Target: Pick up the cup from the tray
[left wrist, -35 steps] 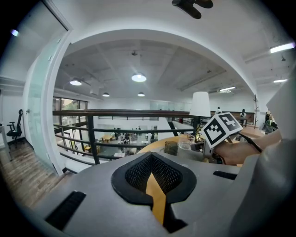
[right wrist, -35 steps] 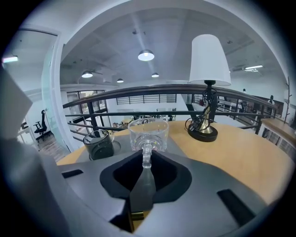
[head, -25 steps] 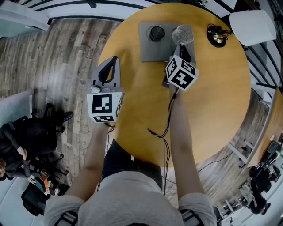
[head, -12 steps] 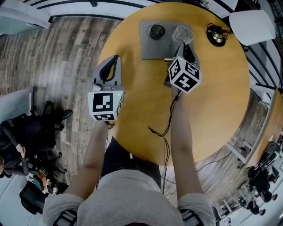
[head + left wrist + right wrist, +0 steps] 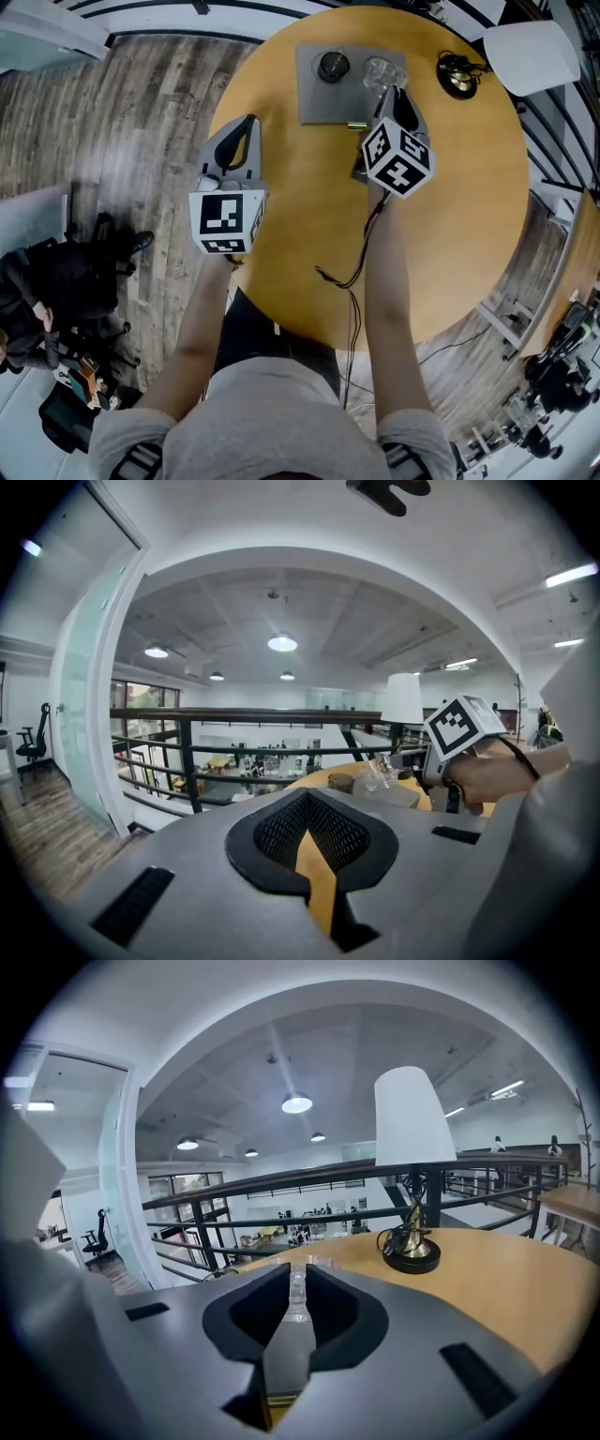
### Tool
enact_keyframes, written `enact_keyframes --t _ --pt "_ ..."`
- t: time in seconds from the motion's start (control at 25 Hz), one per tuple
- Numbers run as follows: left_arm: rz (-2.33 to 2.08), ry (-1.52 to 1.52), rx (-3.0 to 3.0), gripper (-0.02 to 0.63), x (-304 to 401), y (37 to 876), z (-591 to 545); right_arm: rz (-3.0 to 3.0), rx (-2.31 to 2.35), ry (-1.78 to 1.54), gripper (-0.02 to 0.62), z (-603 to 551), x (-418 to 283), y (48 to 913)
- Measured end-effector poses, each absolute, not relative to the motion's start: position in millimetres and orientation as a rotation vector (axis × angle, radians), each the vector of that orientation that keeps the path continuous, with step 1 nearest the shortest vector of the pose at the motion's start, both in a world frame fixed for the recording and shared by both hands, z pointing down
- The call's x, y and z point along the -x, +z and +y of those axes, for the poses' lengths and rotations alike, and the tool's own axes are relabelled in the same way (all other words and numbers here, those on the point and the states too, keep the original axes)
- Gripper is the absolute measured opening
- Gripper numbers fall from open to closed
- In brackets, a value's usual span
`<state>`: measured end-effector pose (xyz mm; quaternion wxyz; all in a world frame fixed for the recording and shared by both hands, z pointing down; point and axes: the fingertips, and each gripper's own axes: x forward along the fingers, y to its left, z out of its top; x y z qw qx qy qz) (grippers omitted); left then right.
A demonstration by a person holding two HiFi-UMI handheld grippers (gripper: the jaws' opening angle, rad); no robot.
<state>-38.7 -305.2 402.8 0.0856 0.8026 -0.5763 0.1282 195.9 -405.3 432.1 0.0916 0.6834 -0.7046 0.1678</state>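
cup (image 5: 380, 71): clear, upper middle of frame, over right half of tray (image 5: 314, 105) | progress: grasp made, looks barely raised; lifting clear remains | right tool (image 5: 386, 91): narrow, pinching cup wall at its tips | left tool (image 5: 242, 131): closed, empty, well apart at tabletop (image 5: 450, 197) left edge

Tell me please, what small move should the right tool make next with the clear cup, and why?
Probably lift the right tool straight up a little. Its jaws are shut on the wall of the clear cup, which is over the grey tray, close to a dark round object.
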Motion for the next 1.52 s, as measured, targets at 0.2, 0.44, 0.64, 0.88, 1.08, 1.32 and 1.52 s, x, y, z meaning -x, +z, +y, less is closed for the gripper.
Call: enact_keyframes --t 0.2,0.44,0.64,0.88,1.08,1.32,1.52 --pt "-1.727 0.379 -2.390 0.006 41.8 401.3 -305.4 -2.123 -2.036 0.499 0.048 -406.9 -195.2 424.3" --pt "-1.720 0.373 -2.391 0.006 39.8 400.8 -302.6 -2.157 -2.042 0.515 0.047 -407.9 -197.5 412.0" --pt "-1.713 0.372 -2.401 0.006 36.6 399.3 -302.1 -2.163 -2.039 0.527 0.046 -404.9 -199.1 410.3" --pt "-1.712 0.363 -2.396 0.006 34.8 401.1 -301.4 -2.152 -2.007 0.499 0.046 -400.4 -200.7 412.6" --pt "-1.706 0.358 -2.389 0.006 34.7 403.2 -298.9 -2.095 -1.971 0.483 0.048 -374.8 -197.7 424.5" --pt "-1.709 0.354 -2.387 0.006 35.3 403.3 -298.5 -1.982 -1.931 0.413 0.048 -358.5 -193.3 438.1" --pt "-1.707 0.351 -2.391 0.006 34.6 401.8 -297.2 -1.860 -1.856 0.485 0.048 -355.5 -194.4 463.4"
